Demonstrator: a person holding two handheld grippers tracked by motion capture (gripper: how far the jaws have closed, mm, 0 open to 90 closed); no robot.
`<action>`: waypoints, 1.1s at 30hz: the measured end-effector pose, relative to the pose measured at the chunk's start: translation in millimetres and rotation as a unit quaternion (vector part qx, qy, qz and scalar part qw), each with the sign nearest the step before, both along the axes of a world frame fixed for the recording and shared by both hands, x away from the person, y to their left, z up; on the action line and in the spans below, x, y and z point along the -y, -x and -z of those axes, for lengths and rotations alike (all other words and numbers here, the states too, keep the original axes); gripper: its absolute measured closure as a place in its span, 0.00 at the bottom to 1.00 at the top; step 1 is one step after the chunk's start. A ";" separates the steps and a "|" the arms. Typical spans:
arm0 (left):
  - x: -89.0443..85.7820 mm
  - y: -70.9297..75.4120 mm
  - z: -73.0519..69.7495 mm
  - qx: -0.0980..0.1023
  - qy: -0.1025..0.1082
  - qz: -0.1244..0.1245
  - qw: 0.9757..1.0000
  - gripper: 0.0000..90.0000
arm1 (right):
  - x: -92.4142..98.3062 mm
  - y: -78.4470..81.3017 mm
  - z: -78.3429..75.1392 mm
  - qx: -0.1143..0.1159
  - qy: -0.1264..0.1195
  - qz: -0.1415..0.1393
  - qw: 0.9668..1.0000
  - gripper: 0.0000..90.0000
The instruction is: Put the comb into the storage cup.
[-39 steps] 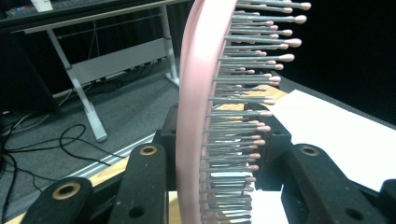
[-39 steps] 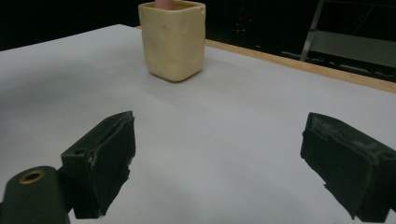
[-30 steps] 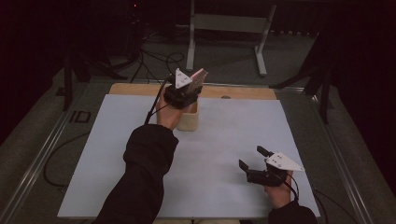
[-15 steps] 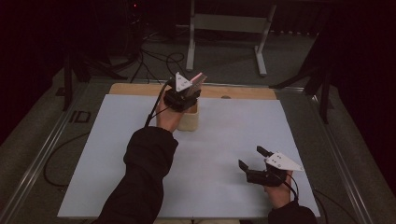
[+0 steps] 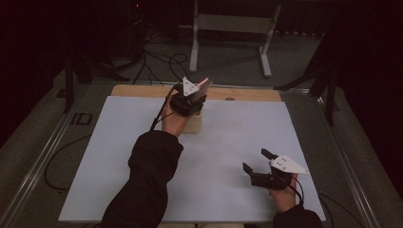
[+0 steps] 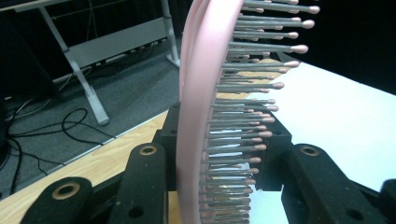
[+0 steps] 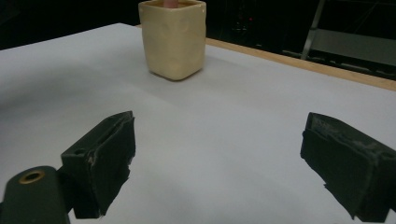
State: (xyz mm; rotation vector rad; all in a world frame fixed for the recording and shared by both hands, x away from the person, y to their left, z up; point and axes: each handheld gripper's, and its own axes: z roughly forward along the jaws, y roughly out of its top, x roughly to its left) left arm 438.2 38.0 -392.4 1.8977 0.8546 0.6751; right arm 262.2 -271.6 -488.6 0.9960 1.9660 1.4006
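My left gripper [image 5: 191, 99] is shut on a pink hairbrush [image 5: 203, 82] and holds it upright over a cream square cup [image 5: 193, 124] at the back middle of the white sheet. In the left gripper view the brush [image 6: 201, 93] stands between the two black jaws of the left gripper [image 6: 224, 158], bristles to the right. In the right gripper view a pink end shows in the mouth of the cup [image 7: 173, 39]. My right gripper [image 5: 254, 160] rests low at the front right, open, with nothing between the jaws of the right gripper [image 7: 224, 158].
A white sheet [image 5: 119, 156] covers the table, with a wooden strip [image 5: 247, 94] along its far edge. Metal rails [image 5: 38, 161] run down both sides. Beyond the table stand a grey frame [image 5: 228, 23] and loose cables [image 5: 157, 59] on the floor.
The left gripper has edged a little lower toward the cup with the brush still in it. The right gripper has stayed where it was.
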 end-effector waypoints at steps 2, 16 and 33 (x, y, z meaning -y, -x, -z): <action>0.8 -0.3 1.3 -0.001 -0.002 0.001 1.000 0.71 | -0.1 0.0 0.1 -0.001 0.000 0.000 1.000 0.11; 3.5 -0.5 6.2 -0.006 -0.011 -0.001 1.000 0.71 | -0.1 -0.3 0.2 0.000 0.001 0.000 1.000 0.11; -1.7 -0.9 17.5 -0.016 -0.019 -0.015 1.000 0.71 | -0.3 -0.4 0.5 -0.001 0.003 0.001 1.000 0.11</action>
